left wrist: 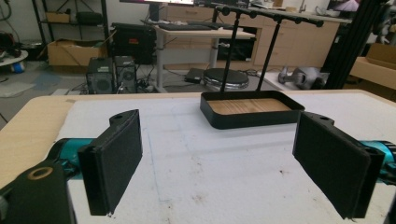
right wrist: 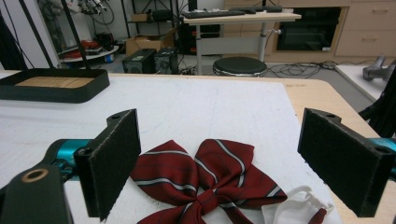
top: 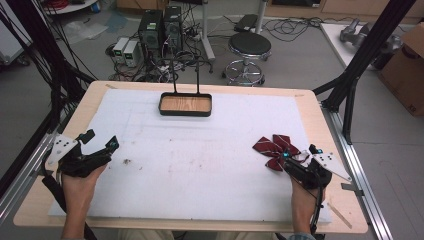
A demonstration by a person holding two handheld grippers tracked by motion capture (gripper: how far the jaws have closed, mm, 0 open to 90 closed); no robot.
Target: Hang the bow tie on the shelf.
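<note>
Nearest the person, at the surface's point(top: 310, 107) right edge, the right hand-held gripper point(top: 290, 161) sits with its jaws spread wide and nothing between them; in the right gripper view the two black pads point(right wrist: 112, 158) stand well apart on either side of the bow tie point(right wrist: 205, 182). The bow tie point(top: 275, 150), dark red with pale stripes, lies flat on the white mat point(top: 200, 150), just in front of that gripper and not touched by either pad. A white strap point(right wrist: 294, 210) lies at the bow's near right corner. On the left side, the left hand-held gripper point(top: 102, 147) is held low over the mat, its jaws also wide open and empty; the left gripper view shows bare mat between its pads point(left wrist: 116, 158). The two grippers are well apart, and the bow tie is close to the right one alone. Farther off, at the mat's far middle, stands a black tray point(top: 185, 104) with a wooden floor, from which a thin black rack point(left wrist: 261, 14) rises. Beyond the surface are a round stool point(top: 249, 47) and computer boxes point(top: 160, 27) on the floor.
</note>
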